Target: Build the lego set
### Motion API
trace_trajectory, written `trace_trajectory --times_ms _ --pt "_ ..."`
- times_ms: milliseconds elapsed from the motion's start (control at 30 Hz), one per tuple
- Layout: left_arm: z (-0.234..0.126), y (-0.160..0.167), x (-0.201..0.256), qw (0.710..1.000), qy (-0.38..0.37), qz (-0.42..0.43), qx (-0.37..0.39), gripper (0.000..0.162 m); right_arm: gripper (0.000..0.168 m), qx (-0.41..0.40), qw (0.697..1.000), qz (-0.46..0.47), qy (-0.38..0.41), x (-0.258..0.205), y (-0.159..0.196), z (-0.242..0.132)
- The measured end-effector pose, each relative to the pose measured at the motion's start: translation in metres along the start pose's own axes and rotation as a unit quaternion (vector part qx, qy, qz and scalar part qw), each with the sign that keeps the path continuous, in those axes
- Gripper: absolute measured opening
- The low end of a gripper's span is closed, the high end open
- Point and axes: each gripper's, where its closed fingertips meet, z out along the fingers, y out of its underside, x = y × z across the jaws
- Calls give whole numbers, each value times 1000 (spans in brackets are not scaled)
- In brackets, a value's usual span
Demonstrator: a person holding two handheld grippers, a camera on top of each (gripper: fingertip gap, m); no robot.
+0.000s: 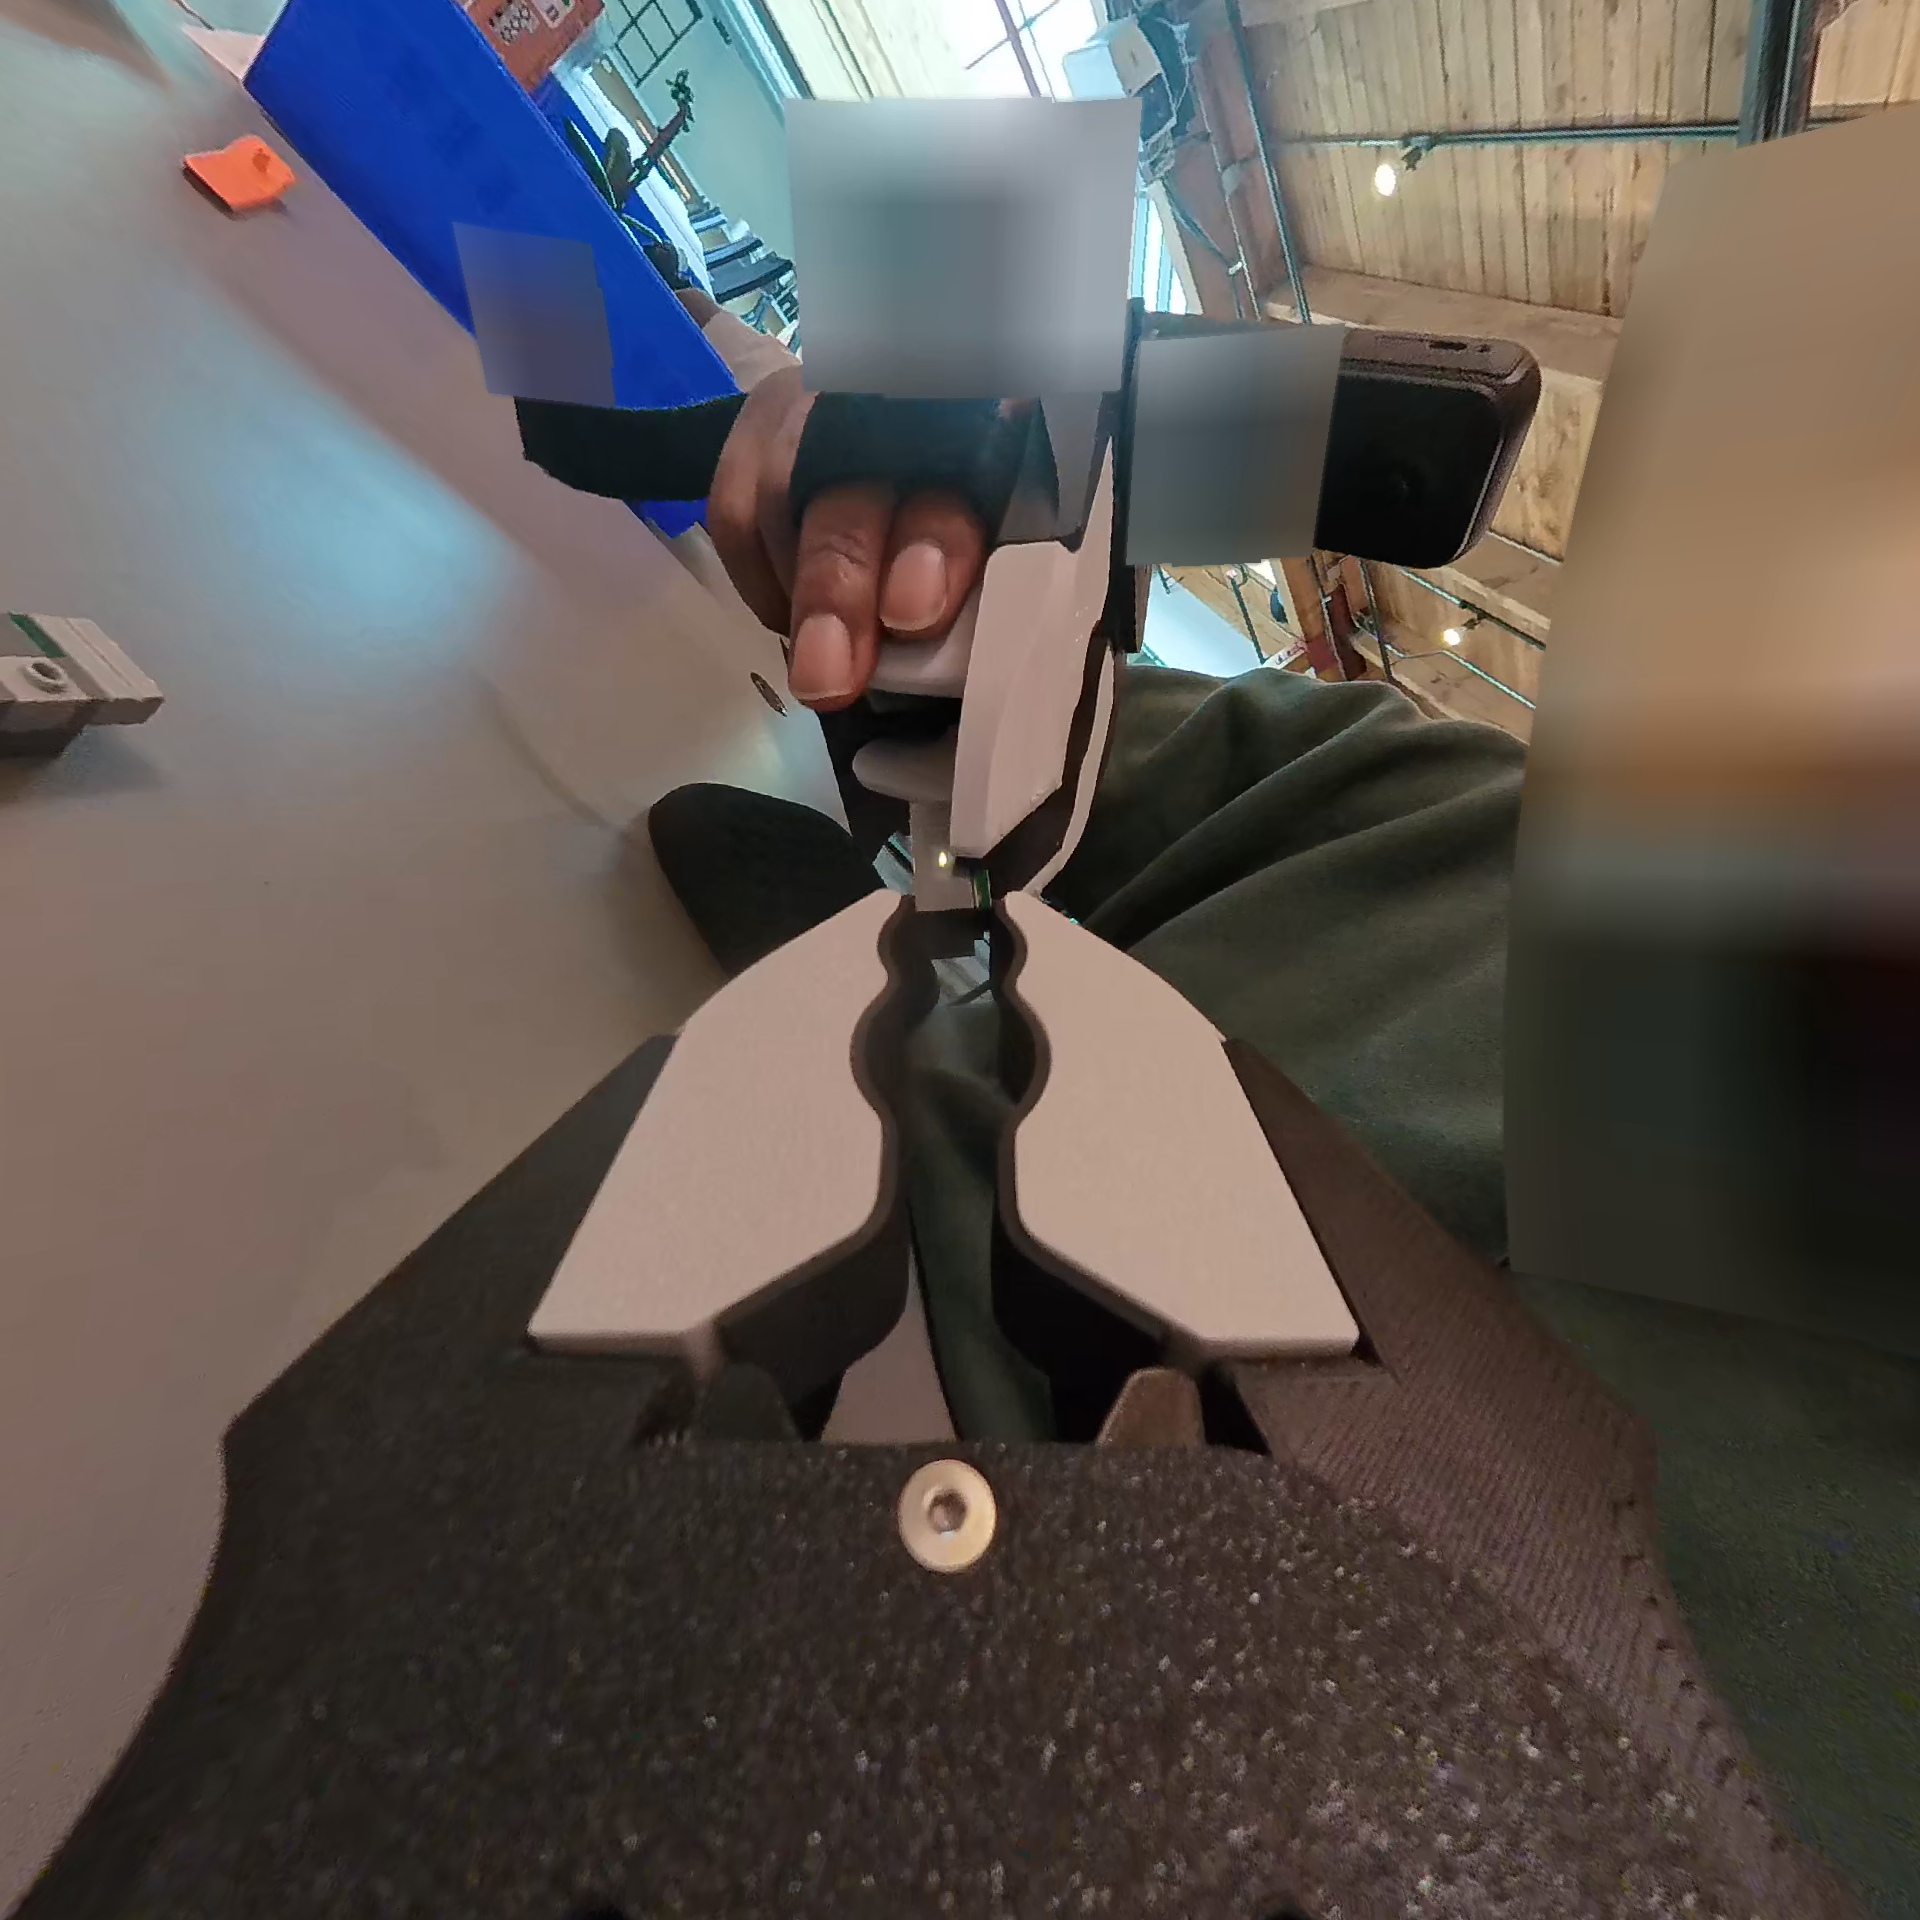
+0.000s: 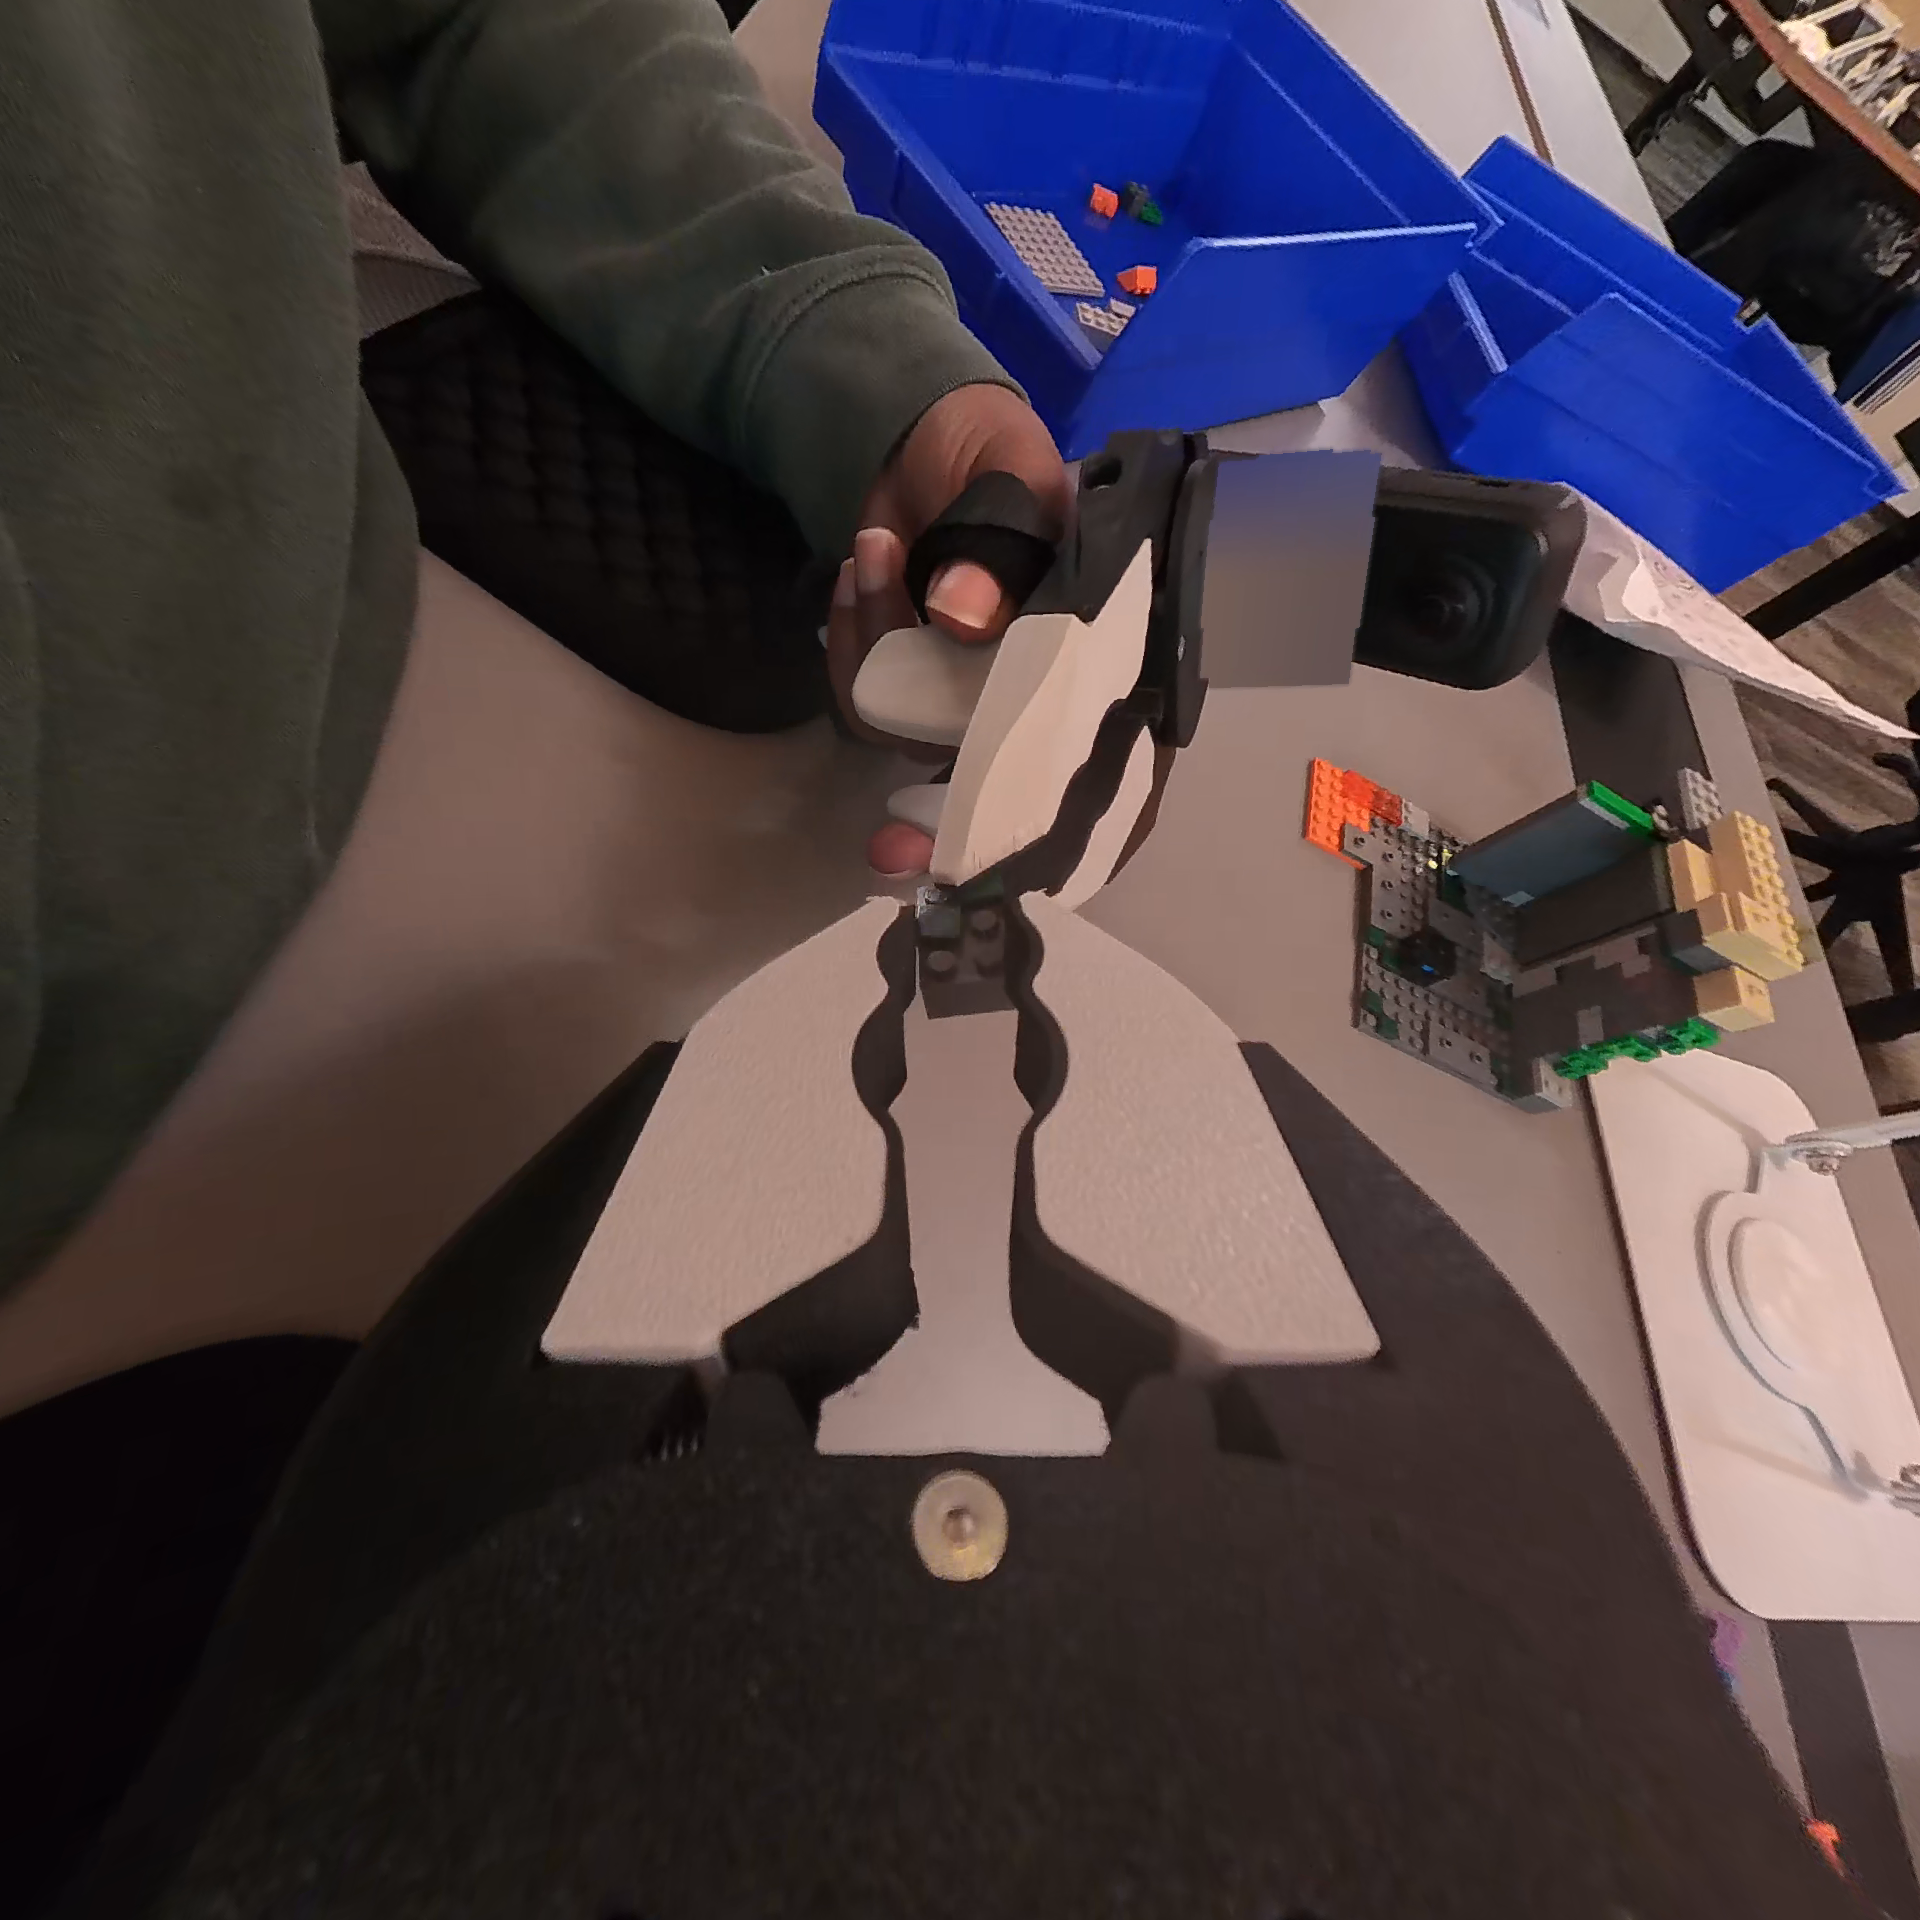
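In the right wrist view my right gripper is shut on a dark grey studded brick, held in the air near the table's front edge. My left gripper meets it tip to tip from above. The left gripper is closed on a small grey and green piece that touches the brick's far end. In the left wrist view my left gripper is nearly closed, with the right gripper facing it and a pale piece between the tips. A half-built lego model stands on the table to the right.
A blue bin with a grey plate and loose pieces, and a second blue bin, stand at the back. A white mat lies at the right. An orange piece and a grey part lie on the table. A green sleeve is close by. Both grippers' tips are close together, under 4 cm apart.
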Motion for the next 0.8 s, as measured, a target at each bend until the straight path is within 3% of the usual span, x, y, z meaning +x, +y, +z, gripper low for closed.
trace_trajectory --times_ms 800 --pt "5 7 5 1000 8 12 -21 12 13 9 999 -31 -23 -8 -3 -5"
